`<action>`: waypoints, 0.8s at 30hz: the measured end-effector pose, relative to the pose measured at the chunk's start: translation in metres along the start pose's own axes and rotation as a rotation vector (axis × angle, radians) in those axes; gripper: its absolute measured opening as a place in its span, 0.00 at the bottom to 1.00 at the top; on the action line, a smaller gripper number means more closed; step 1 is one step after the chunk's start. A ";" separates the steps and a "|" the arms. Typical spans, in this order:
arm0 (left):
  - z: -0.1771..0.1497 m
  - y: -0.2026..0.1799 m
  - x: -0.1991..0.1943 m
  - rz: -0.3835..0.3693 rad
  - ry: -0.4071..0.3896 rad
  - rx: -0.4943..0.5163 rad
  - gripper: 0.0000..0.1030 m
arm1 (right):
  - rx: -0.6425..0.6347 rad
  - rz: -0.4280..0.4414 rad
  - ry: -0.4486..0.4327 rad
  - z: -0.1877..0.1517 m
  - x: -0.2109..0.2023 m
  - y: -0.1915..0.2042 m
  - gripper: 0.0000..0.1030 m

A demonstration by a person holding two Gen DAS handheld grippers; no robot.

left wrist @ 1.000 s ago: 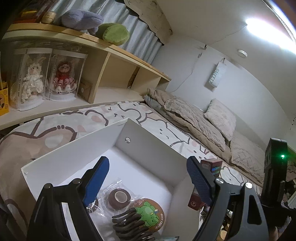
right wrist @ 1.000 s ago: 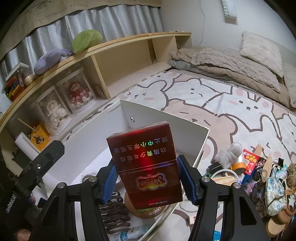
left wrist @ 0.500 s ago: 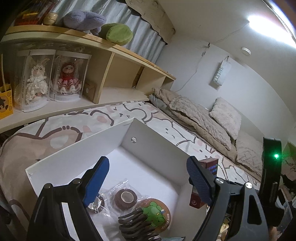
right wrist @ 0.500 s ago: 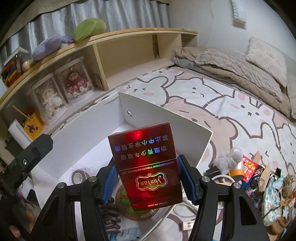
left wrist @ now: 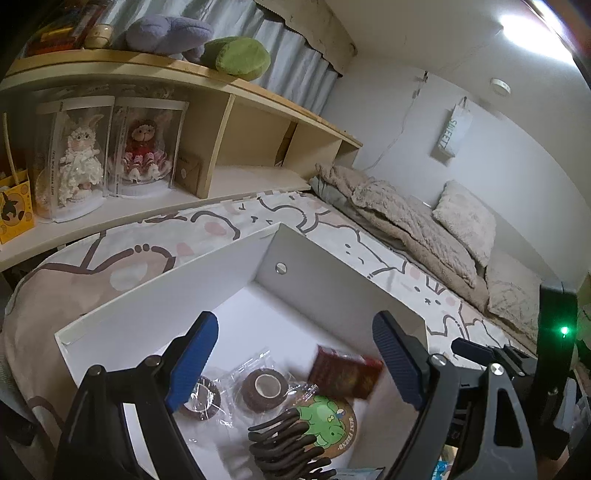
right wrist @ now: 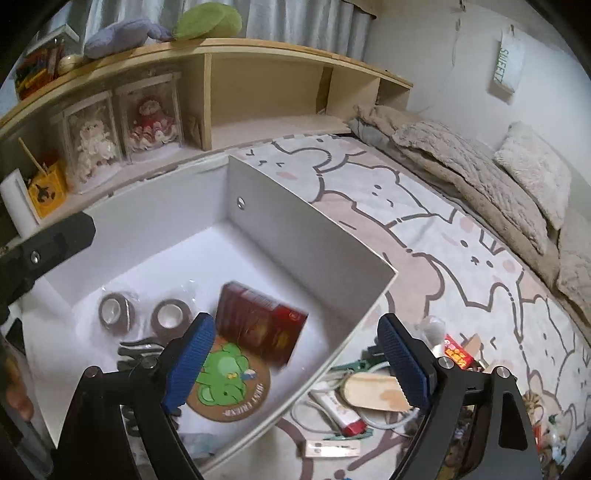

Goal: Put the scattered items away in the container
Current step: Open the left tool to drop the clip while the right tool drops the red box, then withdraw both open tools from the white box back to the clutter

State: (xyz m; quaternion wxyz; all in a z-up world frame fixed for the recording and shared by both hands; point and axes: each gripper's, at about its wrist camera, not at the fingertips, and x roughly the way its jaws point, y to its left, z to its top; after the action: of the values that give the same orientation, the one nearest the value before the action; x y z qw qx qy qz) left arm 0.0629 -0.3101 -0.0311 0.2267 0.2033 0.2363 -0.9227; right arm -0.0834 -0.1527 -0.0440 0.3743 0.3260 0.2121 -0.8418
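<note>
Over the white box (right wrist: pixel 317 236) | my right gripper (right wrist: pixel 295 354) jaws opening, nothing between, red carton (right wrist: pixel 258 325) blurred at 11 o'clock | left gripper (left wrist: pixel 295 354) agape, empty

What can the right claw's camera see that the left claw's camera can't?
Only the right wrist view shows the scattered pile of small items on the bunny-print blanket, beside the white box, including a pale wooden piece and a white cable.

Only the left wrist view shows the bright ceiling light and a green indicator lamp.

Both show the white box, the dark red carton blurred inside it, two brown tape rolls, the round green cartoon coaster, and the shelf with boxed dolls.
</note>
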 end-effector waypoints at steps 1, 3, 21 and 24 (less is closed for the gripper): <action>-0.001 -0.001 0.000 0.004 0.003 0.003 0.84 | 0.000 -0.003 -0.003 -0.001 -0.001 -0.001 0.87; -0.001 -0.002 0.002 0.011 0.010 0.008 0.84 | 0.003 -0.005 -0.014 -0.002 -0.005 -0.003 0.88; -0.006 -0.009 0.011 0.095 0.056 0.051 1.00 | 0.038 0.006 -0.102 -0.011 -0.039 -0.014 1.00; -0.007 -0.010 0.011 0.102 0.055 0.057 1.00 | 0.056 0.012 -0.113 -0.012 -0.042 -0.017 1.00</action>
State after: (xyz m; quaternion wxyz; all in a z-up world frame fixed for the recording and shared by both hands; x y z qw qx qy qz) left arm 0.0504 -0.3018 -0.0387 0.2608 0.2466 0.2053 -0.9105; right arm -0.0705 -0.1135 -0.0208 0.3815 0.2898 0.1650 -0.8622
